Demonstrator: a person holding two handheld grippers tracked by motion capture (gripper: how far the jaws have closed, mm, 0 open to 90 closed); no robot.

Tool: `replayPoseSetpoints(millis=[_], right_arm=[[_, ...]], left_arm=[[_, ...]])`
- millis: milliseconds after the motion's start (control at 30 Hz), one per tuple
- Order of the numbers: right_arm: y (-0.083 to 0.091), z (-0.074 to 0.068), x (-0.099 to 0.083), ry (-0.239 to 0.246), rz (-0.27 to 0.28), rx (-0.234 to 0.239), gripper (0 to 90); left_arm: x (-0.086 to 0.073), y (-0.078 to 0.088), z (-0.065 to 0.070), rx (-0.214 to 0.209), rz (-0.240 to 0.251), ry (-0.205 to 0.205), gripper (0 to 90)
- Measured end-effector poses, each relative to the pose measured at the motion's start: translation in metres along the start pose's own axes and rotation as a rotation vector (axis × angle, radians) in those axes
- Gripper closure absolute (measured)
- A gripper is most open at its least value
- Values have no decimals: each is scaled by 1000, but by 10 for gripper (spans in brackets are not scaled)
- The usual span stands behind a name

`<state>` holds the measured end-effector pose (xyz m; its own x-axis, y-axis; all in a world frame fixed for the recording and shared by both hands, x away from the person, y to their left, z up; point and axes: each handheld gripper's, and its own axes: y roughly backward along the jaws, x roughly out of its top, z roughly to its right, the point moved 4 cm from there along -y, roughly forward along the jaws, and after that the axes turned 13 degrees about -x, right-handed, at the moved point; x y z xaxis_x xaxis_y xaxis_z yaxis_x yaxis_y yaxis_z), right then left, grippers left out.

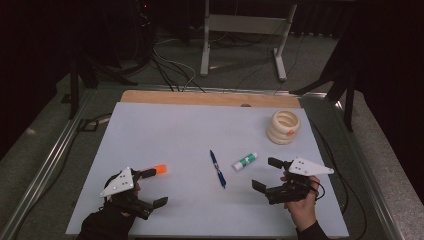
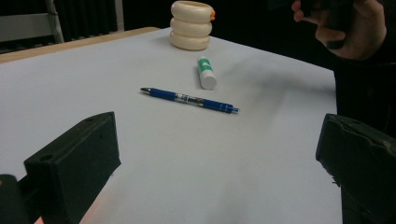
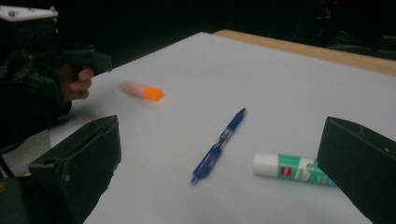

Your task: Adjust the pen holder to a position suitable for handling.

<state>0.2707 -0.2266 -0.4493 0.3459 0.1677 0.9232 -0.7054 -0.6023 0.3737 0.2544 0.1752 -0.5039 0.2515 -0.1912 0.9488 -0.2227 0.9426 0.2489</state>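
On the white table sheet (image 1: 165, 130) lie a blue pen (image 1: 217, 169), a white and green glue stick (image 1: 245, 161) and an orange-capped marker (image 1: 159, 169). My left gripper (image 1: 156, 187) hovers at the near left, open and holding nothing, its upper jaw close beside the marker. My right gripper (image 1: 265, 173) is at the near right, open, with nothing in it, just right of the pen and below the glue stick. In the left gripper view the pen (image 2: 189, 99) and glue stick (image 2: 206, 72) lie ahead. In the right gripper view the pen (image 3: 219, 144) lies ahead, with the glue stick (image 3: 292, 170) by the right jaw.
A cream holder of stacked rings (image 1: 284, 127) stands at the far right of the sheet. A wooden strip (image 1: 210, 98) borders the far edge. Metal rails run along both sides of the table. Cables and a stand's legs (image 1: 242, 45) lie on the floor beyond.
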Motion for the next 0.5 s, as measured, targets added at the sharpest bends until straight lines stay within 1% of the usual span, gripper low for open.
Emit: replayPoseSetpoints(millis=[33,133,167,367,433,467,500], right_arm=[[0,0,0,0,0,0,0],[1,5,12,8,14,-17,0],[1,5,12,8,14,-17,0],[-1,14,27,25,35,-48,0],[-3,19,32,21,40,-60,0],[-4,24,36,11,48,-69,0],[-4,24,36,11,48,-69,0]], left_arm=[[0,0,0,-2,-1,-1,1],[0,0,0,-2,-5,-1,1],[0,0,0,-2,-5,-1,1],[0,0,0,-3,0,0,1],[0,0,0,-5,-1,0,1],[0,1,0,-5,1,-1,1],[0,1,0,-5,1,-1,1]])
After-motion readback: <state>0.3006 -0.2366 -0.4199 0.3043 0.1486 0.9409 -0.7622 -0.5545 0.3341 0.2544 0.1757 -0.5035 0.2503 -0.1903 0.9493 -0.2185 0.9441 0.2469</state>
